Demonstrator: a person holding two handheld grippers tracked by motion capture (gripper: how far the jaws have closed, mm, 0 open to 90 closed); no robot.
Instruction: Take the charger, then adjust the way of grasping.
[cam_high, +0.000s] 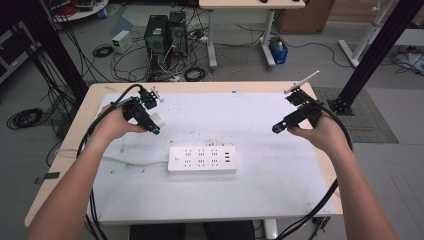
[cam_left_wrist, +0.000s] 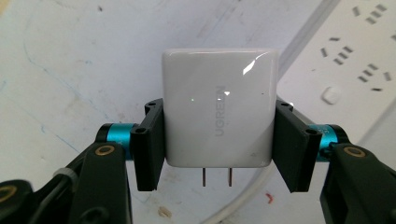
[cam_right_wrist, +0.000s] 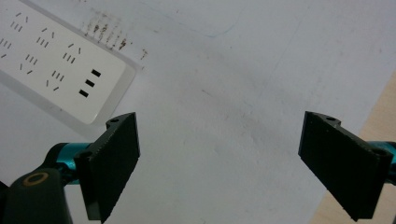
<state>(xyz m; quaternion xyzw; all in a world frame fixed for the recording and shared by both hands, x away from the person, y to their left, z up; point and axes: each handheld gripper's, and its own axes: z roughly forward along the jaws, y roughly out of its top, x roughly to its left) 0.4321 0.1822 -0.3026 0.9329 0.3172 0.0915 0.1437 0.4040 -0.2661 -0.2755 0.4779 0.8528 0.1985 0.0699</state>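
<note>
Left claw (cam_high: 150, 120) clenched on a white charger (cam_left_wrist: 218, 109), one jaw on each side of it, two metal prongs (cam_left_wrist: 216, 177) pointing back toward the camera in the left gripper view. It is held just above the white surface (cam_high: 280, 185), left of centre, up and left of the power strip (cam_high: 202, 160). The power strip lies flat mid-surface, with a white cord (cam_high: 130, 162) running off its left end. Right claw (cam_right_wrist: 219, 163) released, jaws wide apart with nothing between them, hovering over bare surface near the right edge, well apart from the strip.
</note>
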